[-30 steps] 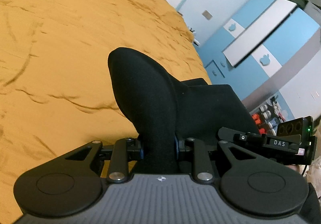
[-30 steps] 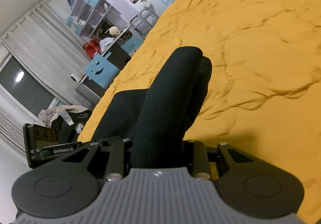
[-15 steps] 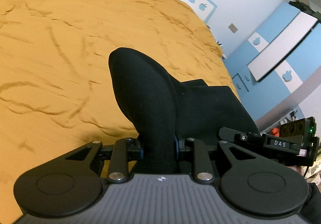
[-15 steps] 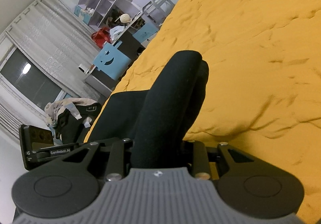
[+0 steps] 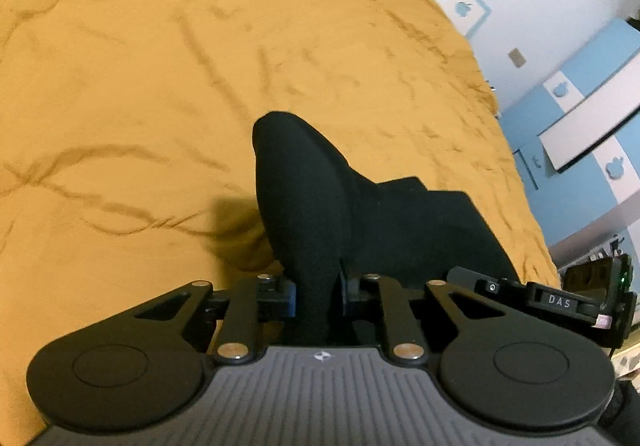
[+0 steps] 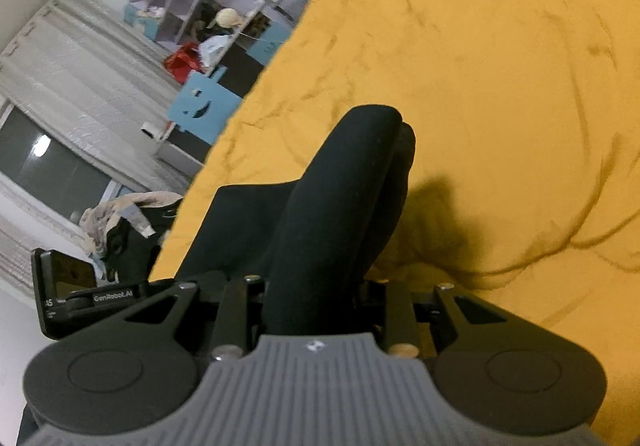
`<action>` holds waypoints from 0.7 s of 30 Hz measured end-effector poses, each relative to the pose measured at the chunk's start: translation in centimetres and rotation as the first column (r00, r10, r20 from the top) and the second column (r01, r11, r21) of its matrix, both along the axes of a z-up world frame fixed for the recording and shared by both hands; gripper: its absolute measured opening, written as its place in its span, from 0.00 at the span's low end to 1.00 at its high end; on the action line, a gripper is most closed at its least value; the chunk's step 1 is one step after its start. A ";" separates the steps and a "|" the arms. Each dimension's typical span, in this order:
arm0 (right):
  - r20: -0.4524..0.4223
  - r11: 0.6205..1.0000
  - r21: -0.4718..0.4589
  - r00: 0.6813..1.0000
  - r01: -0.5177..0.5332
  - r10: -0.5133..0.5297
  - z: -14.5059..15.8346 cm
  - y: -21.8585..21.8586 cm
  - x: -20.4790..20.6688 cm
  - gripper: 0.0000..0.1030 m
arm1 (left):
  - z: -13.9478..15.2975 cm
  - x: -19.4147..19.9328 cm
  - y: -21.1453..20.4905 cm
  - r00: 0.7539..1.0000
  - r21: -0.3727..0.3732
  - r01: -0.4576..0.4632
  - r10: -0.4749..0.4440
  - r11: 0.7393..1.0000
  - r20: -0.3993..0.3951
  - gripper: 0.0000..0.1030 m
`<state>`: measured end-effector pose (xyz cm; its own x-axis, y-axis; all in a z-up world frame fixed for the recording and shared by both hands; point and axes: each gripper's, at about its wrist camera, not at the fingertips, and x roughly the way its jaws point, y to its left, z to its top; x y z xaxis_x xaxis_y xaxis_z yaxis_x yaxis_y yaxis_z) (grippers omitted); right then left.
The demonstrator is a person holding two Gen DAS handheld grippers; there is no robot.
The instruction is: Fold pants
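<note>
Pinching the black pants (image 5: 304,206) in both jaws, the left gripper (image 5: 318,294) and right gripper (image 6: 312,298) hold folds running toward 12 o'clock over the bed (image 5: 160,86).

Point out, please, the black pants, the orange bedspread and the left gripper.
black pants (image 5: 304,182): left wrist view, bulged fold.
orange bedspread (image 6: 500,66): right wrist view, bare wrinkled area.
left gripper (image 5: 318,292): left wrist view, between fingertips.

A child's bedroom at home: a bed (image 5: 168,58) under a wrinkled mustard-yellow cover, blue-and-white wardrobes (image 5: 584,110) with apple cut-outs, open shelves (image 6: 180,2) cluttered with belongings, a blue smiley-face chair (image 6: 202,106), and pale curtains (image 6: 76,62) over a window.
</note>
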<state>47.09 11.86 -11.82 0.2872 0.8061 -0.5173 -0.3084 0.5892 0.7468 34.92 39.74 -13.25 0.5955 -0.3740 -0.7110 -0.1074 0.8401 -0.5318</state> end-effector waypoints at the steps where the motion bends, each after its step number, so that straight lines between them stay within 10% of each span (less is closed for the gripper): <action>1: -0.016 1.000 0.003 1.000 -0.004 0.004 -0.9 0.2 0.3 0.23 | -0.6 0.0 0.1 1.000 -0.001 -0.004 0.004 1.000 -0.012 0.19; 21: 0.042 0.962 -0.253 0.992 -0.102 0.116 -3.7 -3.6 -2.1 0.45 | -4.8 -2.7 1.6 0.997 -0.013 -0.073 0.072 0.997 -0.042 0.36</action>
<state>44.94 8.29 -15.47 0.2389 0.6814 -0.6919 -0.4177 0.7153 0.5602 32.27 41.33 -18.05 0.5919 -0.3414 -0.7301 -0.1897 0.8214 -0.5379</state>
